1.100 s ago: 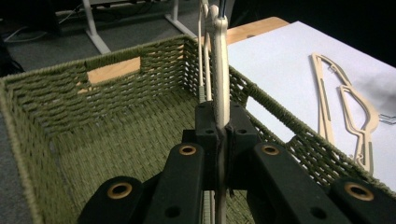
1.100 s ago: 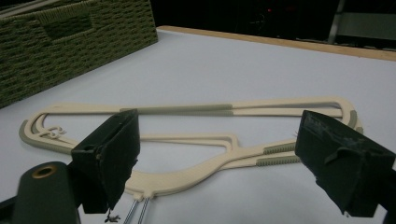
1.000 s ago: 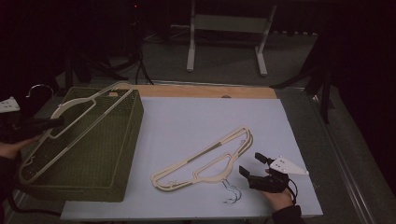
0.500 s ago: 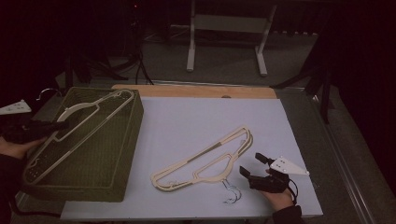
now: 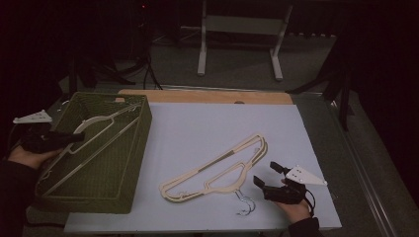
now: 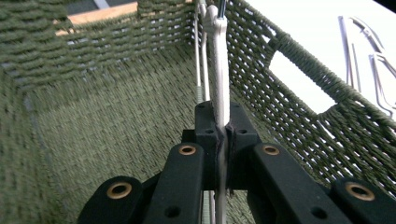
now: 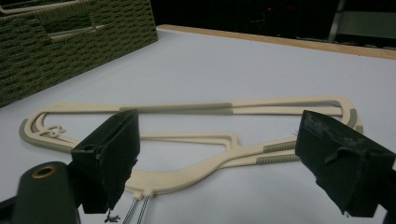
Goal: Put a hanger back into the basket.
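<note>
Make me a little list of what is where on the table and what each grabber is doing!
Surface: white table top
Container: green woven basket, at the table's left
In basket: cream plastic hanger, clamped by left gripper
On table: cream plastic hangers with metal hooks, stacked flat
Right gripper: open, beside the hooks, holding nothing

Your table [image 5: 207,128] has a pale top with a wooden far edge. A green woven basket [image 5: 126,173] sits at its left. Cream hangers [image 5: 217,170] lie stacked right of it.
</note>
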Motion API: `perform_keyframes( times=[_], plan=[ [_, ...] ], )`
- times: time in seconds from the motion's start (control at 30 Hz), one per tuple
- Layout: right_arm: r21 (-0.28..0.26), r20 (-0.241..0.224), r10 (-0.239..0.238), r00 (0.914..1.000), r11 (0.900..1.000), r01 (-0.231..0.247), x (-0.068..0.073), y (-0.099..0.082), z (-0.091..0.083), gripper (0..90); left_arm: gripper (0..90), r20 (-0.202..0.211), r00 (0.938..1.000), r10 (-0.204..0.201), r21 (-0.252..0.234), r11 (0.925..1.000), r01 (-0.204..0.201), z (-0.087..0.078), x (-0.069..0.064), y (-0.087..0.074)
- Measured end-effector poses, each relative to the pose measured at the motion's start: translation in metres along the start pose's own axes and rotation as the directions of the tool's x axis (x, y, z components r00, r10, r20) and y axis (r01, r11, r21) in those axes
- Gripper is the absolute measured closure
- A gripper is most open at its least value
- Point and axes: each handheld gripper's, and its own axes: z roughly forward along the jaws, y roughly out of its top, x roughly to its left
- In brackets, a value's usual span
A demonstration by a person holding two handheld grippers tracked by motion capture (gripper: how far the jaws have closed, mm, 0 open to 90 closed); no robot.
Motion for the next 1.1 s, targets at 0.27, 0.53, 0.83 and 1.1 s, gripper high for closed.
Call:
perform_keyframes(
  times=[0.27, 0.53, 0.83, 1.1],
  plan=[
    [0.001, -0.002, 0.0, 1.0, 1.0, 0.0, 0.0, 0.0, 0.0, 14.1, 86.5, -0.016, 0.9998, -0.007, 0.07, 0.9975, 0.008, 0.017, -0.001, 0.0],
    [0.001, -0.003, 0.0, 1.0, 1.0, 0.0, 0.0, 0.0, 0.0, 14.1, 86.5, -0.023, 0.9962, -0.084, 0.042, 0.9955, 0.085, 0.021, 0.006, -0.013],
    [-0.003, -0.006, 0.003, 1.0, 1.0, -0.003, 0.0, 0.0, 0.0, 14.0, 48.2, -0.271, 0.952, -0.142, 0.009, 0.9886, 0.15, 0.013, -0.003, 0.001],
    [-0.001, -0.009, 0.0, 1.0, 1.0, 0.0, 0.001, 0.0, 0.001, 14.1, 22.3, -0.452, 0.8676, -0.208, -0.257, 0.9616, 0.097, -0.028, -0.031, 0.008]
  ],
)
